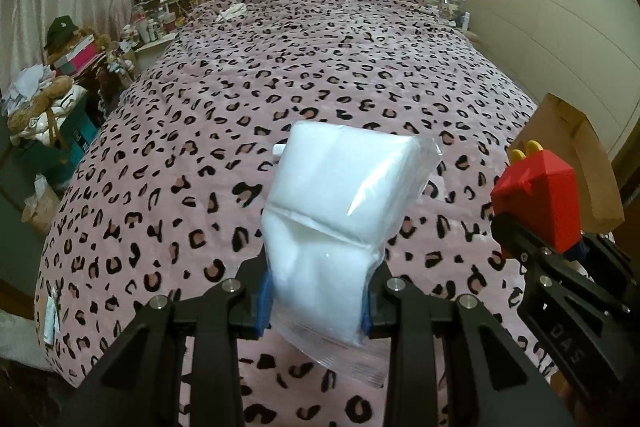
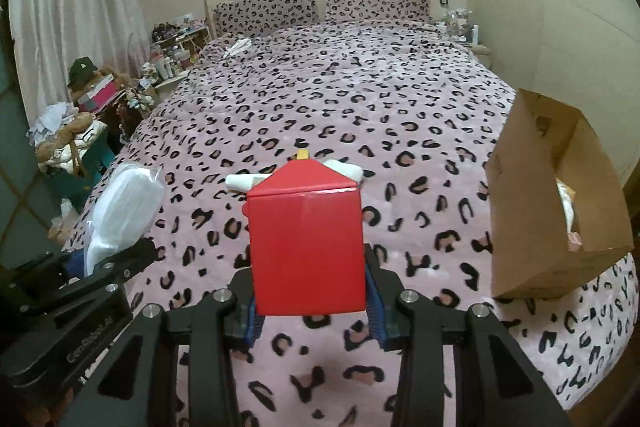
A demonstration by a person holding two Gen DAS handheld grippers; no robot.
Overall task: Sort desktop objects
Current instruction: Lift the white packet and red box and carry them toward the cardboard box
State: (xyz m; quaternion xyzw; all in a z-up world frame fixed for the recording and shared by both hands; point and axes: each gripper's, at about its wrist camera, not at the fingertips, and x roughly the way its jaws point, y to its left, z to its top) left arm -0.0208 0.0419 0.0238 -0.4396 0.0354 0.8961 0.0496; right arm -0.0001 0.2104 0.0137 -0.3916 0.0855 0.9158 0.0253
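Both loads are up over the bed (image 1: pixel 360 75): the left tongs (image 1: pixel 316 301) are clenched on a clear bag of white pads (image 1: pixel 332 211), the right tongs (image 2: pixel 310 301) on a red box (image 2: pixel 306 247). The cardboard box (image 2: pixel 532 211) sits at three o'clock. The slick bag is pinched low and could slide out; swinging together, the two loads could collide.

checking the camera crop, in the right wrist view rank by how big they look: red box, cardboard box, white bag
1. red box
2. cardboard box, nearly as big; the red one is nearer the lens, so true size is unsure
3. white bag
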